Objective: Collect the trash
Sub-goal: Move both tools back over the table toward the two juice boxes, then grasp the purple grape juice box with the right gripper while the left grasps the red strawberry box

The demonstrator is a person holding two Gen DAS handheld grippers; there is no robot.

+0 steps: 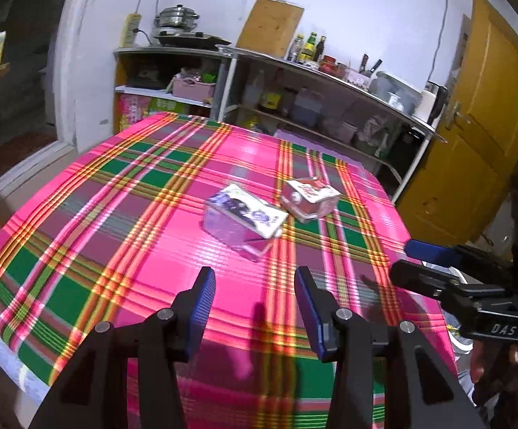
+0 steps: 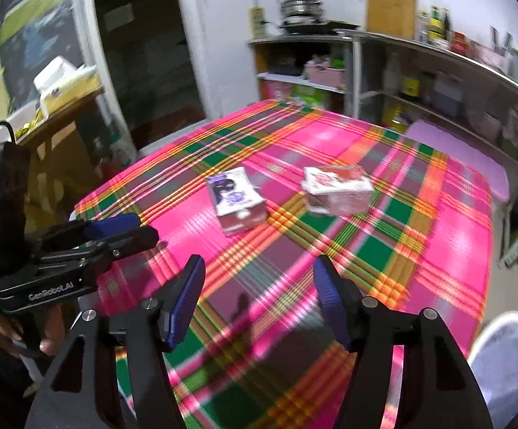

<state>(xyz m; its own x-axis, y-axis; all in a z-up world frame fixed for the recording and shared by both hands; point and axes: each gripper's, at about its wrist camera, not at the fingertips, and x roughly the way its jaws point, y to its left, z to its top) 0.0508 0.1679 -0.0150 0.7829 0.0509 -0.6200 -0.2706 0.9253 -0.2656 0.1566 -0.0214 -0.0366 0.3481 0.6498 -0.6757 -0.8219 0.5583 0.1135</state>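
Hovering open and empty, left gripper (image 1: 255,307) and right gripper (image 2: 257,302) facing 2 cartons: purple carton (image 1: 244,216) at 12 o'clock, red carton (image 1: 309,198) at 1 o'clock, likely for pickup.

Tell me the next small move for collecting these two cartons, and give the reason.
Probably ease the left claw forward toward the purple carton. Both claws are open and empty, short of the two cartons lying apart on the plaid tablecloth, and the purple one lies almost straight ahead of it. The right claw could then take the red carton.
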